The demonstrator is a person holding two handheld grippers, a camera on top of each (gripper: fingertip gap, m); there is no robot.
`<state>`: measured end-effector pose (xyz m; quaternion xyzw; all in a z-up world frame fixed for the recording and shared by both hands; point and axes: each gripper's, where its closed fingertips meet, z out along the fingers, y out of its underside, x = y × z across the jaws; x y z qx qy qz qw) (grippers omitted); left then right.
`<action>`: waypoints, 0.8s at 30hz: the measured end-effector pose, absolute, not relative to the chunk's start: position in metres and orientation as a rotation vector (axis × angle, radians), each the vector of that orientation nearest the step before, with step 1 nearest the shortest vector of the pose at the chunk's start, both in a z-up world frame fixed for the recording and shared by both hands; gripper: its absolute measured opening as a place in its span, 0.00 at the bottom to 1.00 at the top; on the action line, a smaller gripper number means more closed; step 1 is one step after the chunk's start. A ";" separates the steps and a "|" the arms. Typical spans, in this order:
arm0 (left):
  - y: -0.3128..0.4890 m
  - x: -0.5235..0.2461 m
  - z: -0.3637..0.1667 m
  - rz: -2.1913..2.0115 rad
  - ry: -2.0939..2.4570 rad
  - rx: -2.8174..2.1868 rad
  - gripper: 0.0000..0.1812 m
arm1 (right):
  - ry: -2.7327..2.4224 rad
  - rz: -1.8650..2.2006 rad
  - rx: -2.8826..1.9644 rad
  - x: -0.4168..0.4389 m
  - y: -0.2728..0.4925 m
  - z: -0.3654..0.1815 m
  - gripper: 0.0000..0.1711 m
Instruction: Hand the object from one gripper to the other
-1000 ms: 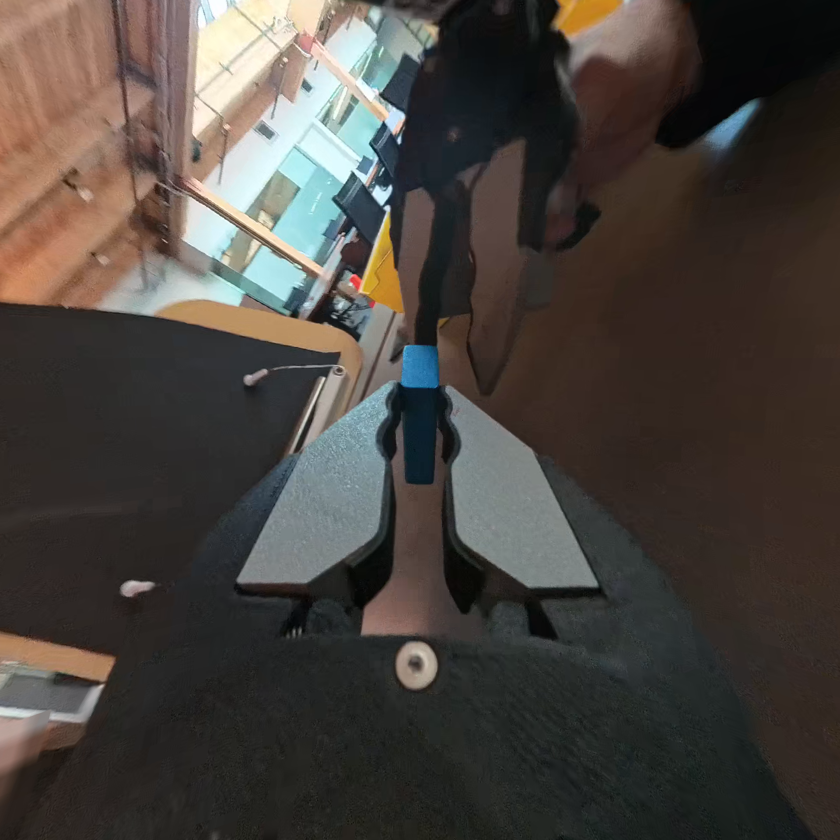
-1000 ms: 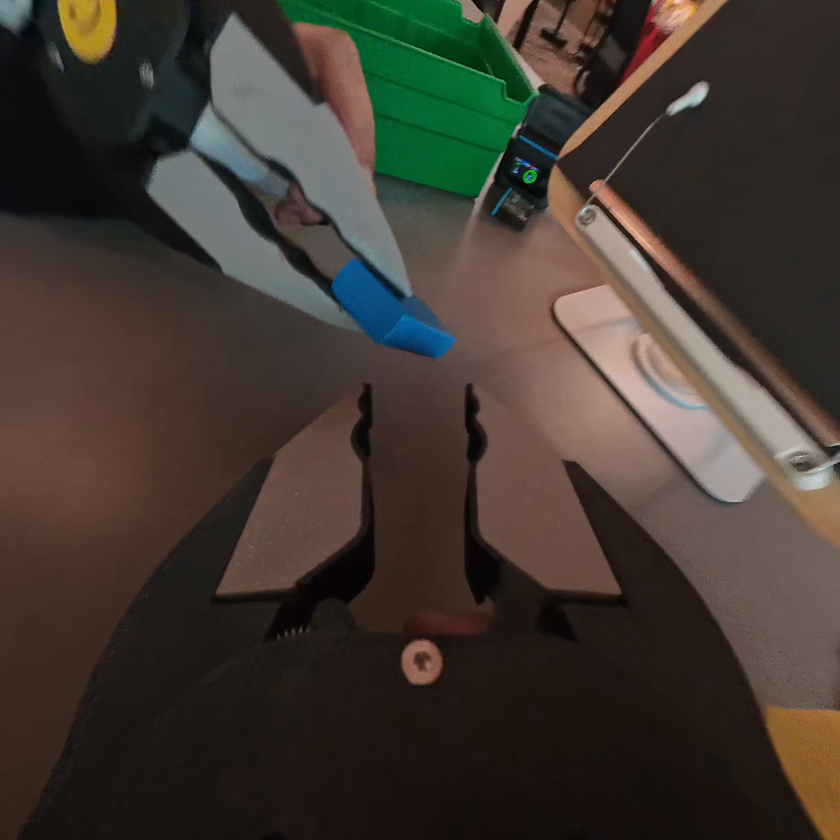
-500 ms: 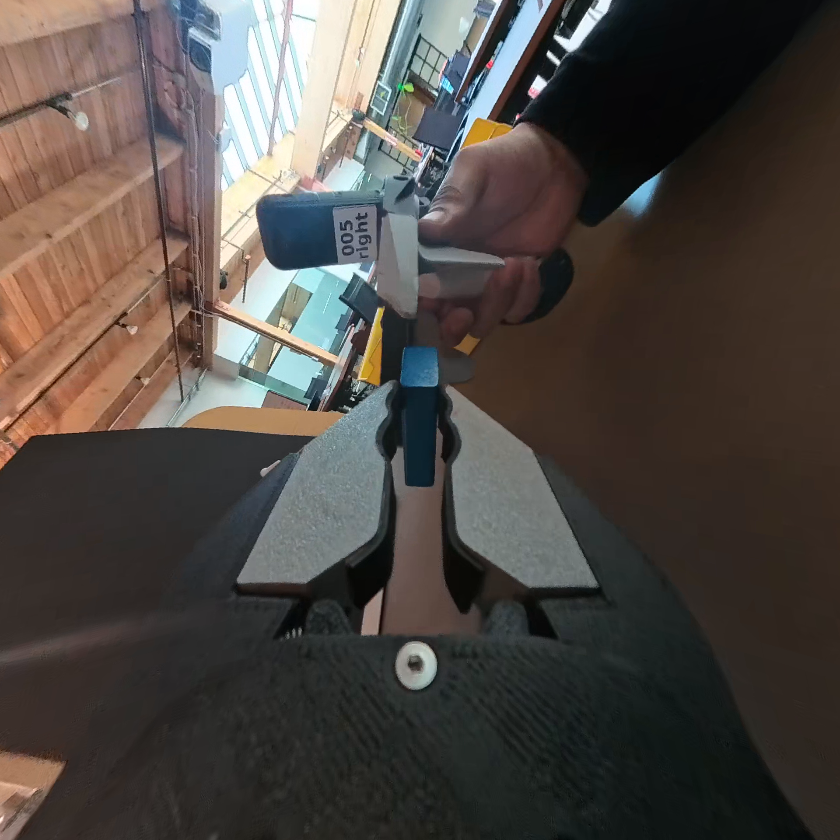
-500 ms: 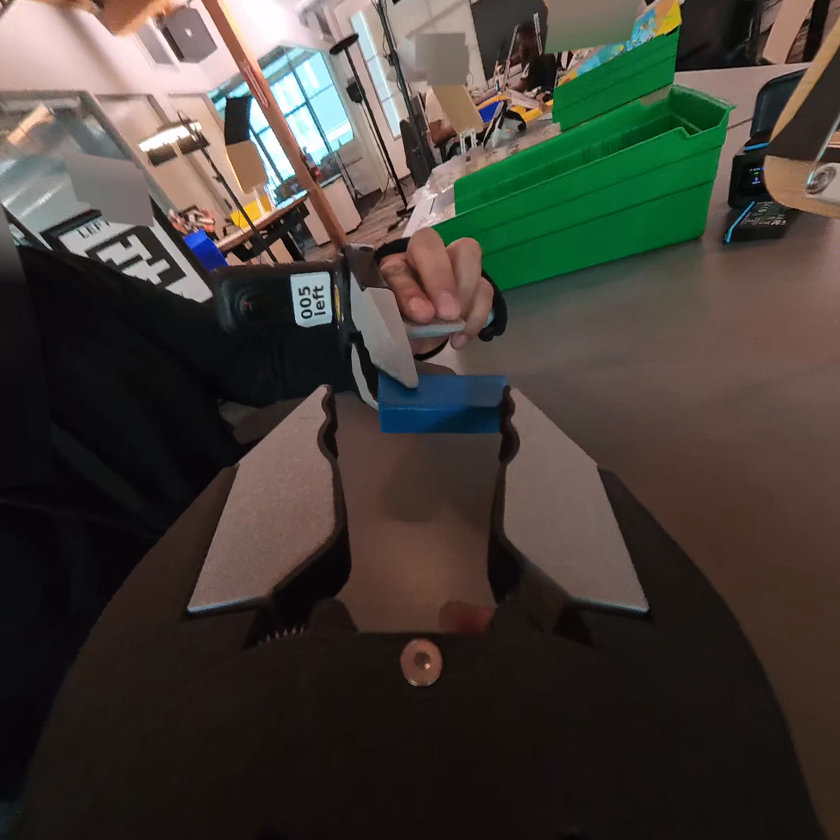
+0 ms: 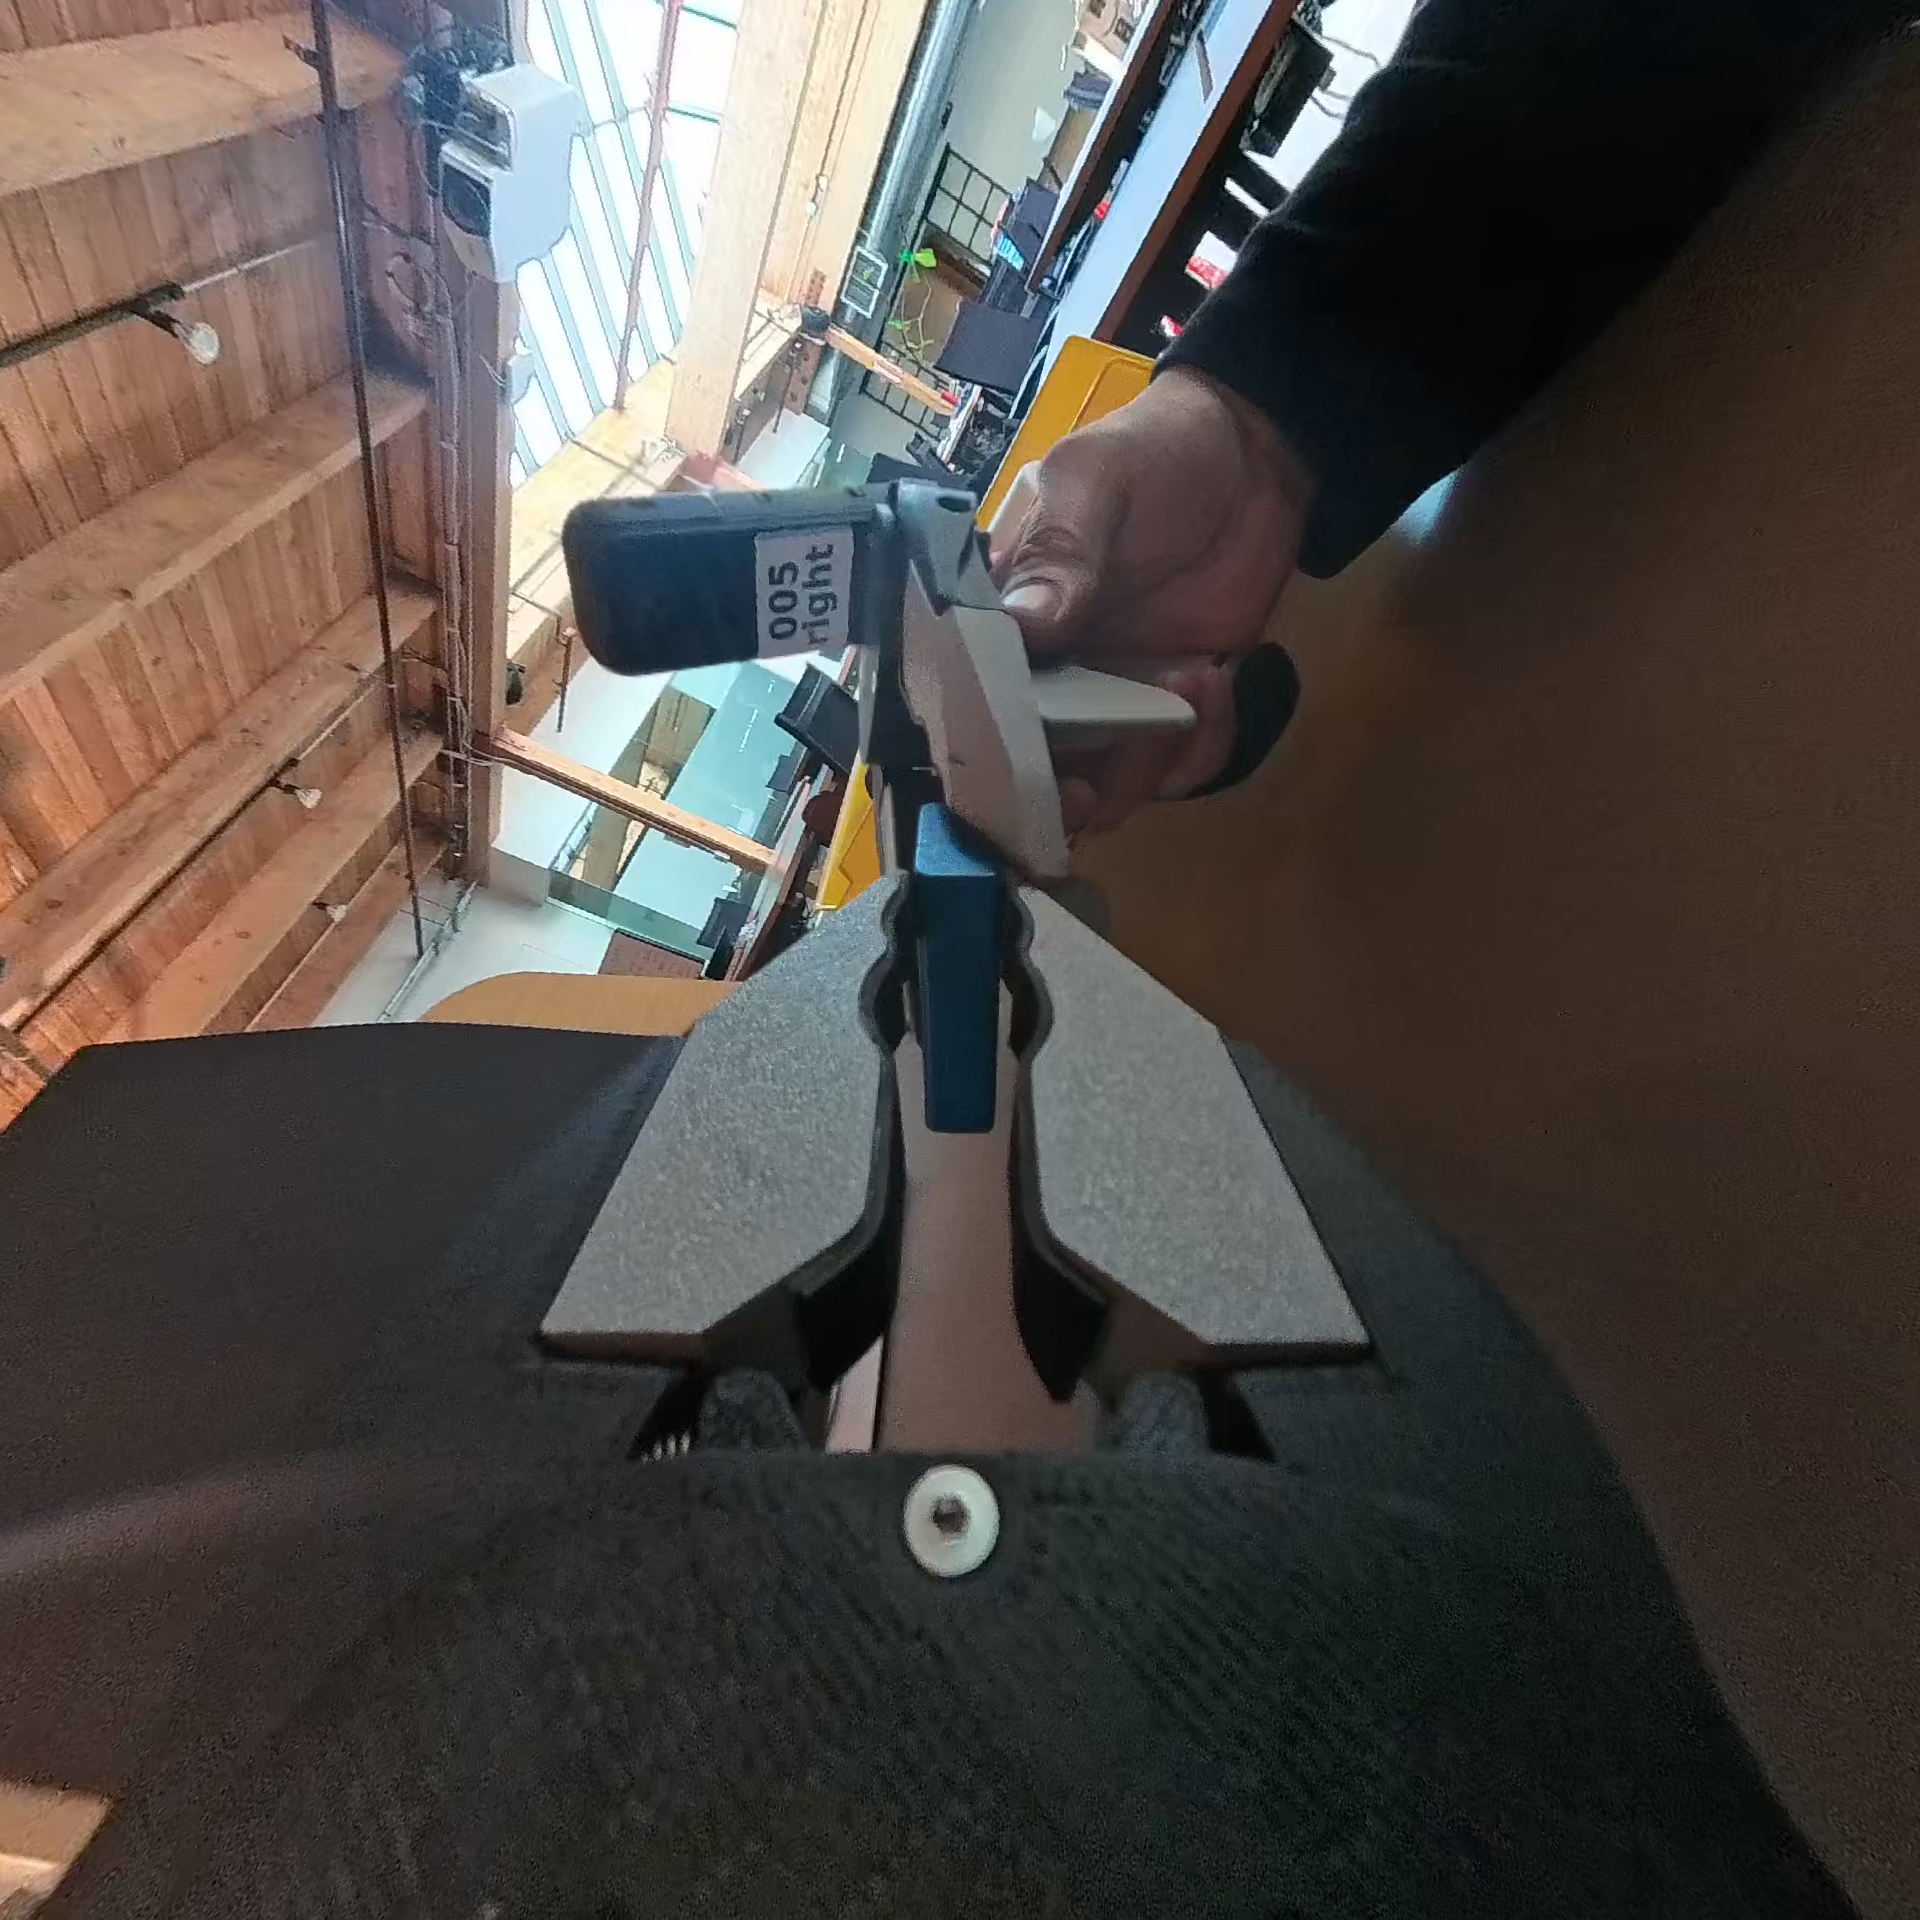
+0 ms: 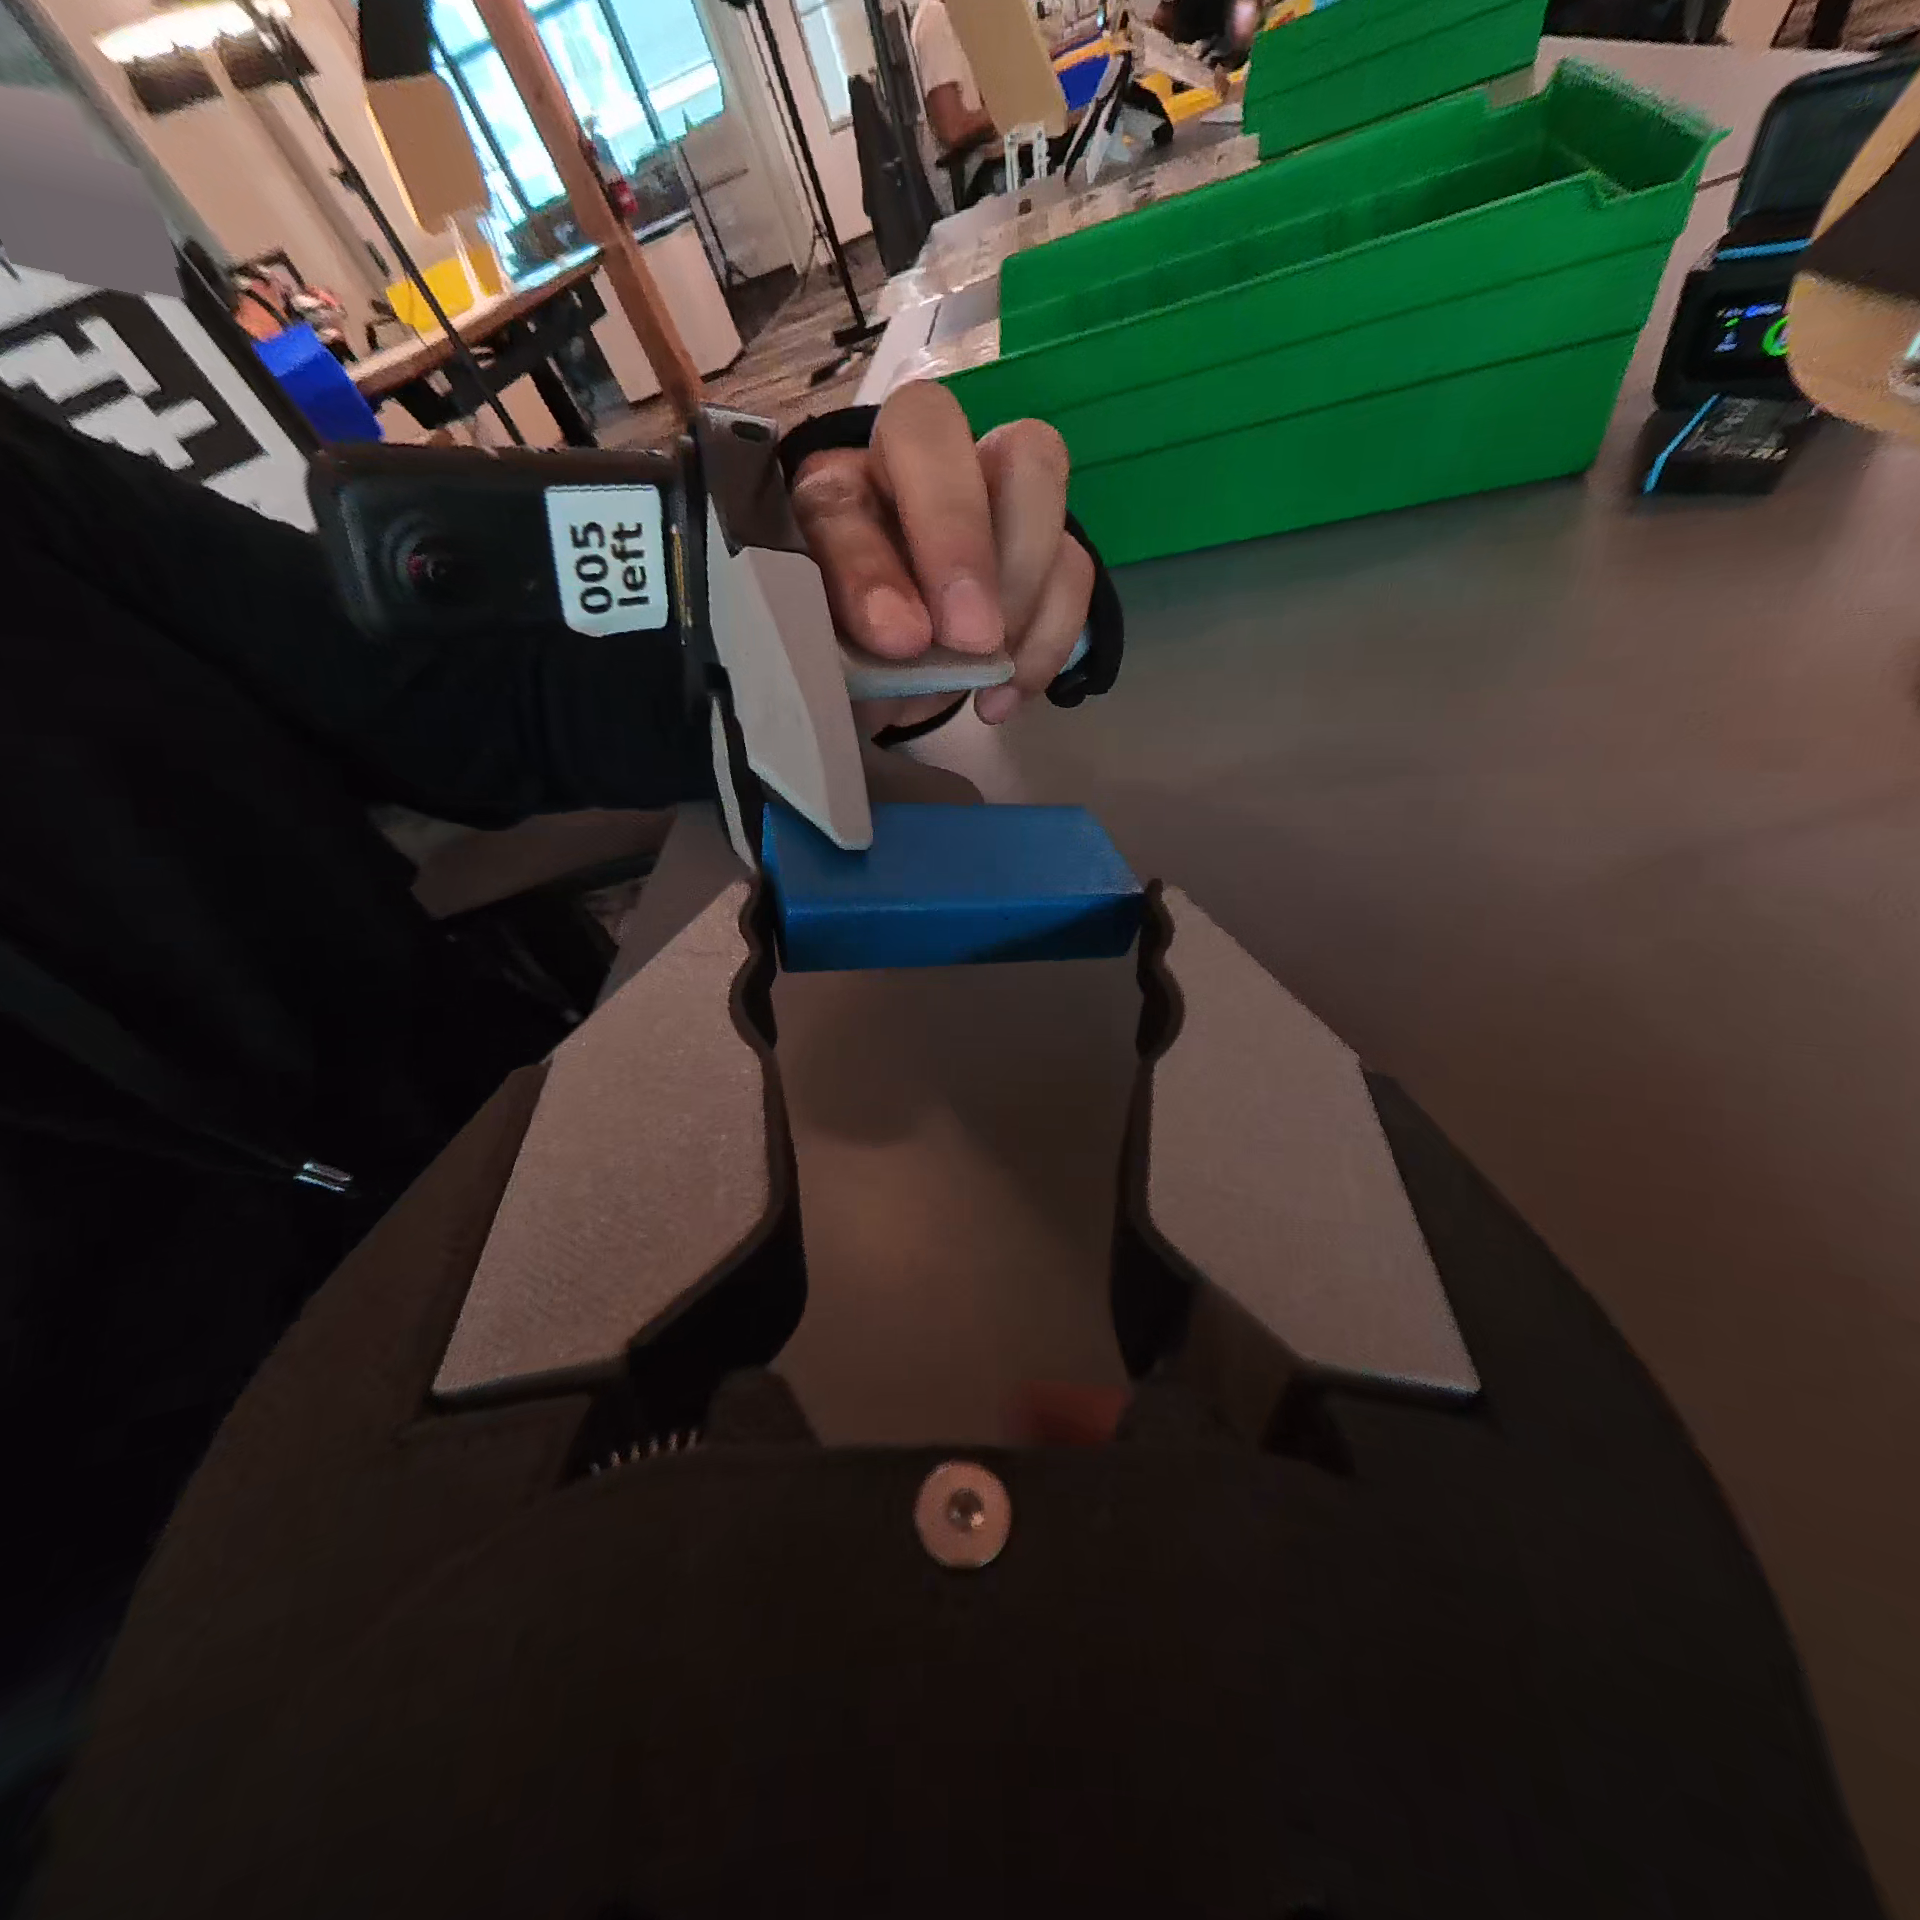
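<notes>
- Right wrist view now has the blue block [image 6: 951, 894] lying crosswise between the tips of the right gripper [image 6: 951, 914]; half a second ago it sat the same way, so the approach seems over. A second ago the block was up and to the left, clear of these fingers.
- The right gripper's fingers are spread wide, and each tip looks to touch an end of the block. Whether they press on it or only bracket it, I cannot tell.
- In the left wrist view, the left gripper [image 5: 956, 940] is closed narrowly on the block [image 5: 956, 997], gripping its thin sides, as in both earlier frames. That grip has not let go.
- My reading: the handover is at the shared-hold stage. The block is up in the air above the grey table [image 6: 1455, 790], between both tools, and the right one must squeeze firmly before the left opens.
- Hard to see: in the left wrist view the far end of the block is hidden behind the other tool's grey finger, and the contact there is not visible.
- The green bins [image 6: 1351, 343] and a small black device [image 6: 1745, 384] stand well behind, cut off at the frame edge.
</notes>
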<state>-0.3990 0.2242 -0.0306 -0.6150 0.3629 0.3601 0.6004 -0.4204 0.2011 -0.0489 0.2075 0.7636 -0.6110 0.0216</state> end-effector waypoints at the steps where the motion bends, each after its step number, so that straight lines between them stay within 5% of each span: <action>1: 0.224 -0.401 -0.030 0.851 0.835 -1.421 0.07 | 2.384 -1.904 0.651 -0.422 0.202 -0.048 0.40; 7: 0.225 -0.411 -0.034 0.828 0.758 -1.488 0.08 | 2.505 -1.919 0.676 -0.430 0.208 -0.049 0.39; 12: 0.225 -0.423 -0.036 0.668 0.581 -1.565 0.19 | 2.642 -1.948 0.668 -0.436 0.213 -0.048 0.39; 18: 0.220 -0.429 -0.027 0.232 0.318 -1.615 0.32 | 2.755 -2.076 0.643 -0.441 0.224 -0.030 0.39; 24: 0.218 -0.434 -0.026 -0.210 0.061 -1.625 0.33 | 3.042 -2.178 0.417 -0.436 0.219 -0.017 0.39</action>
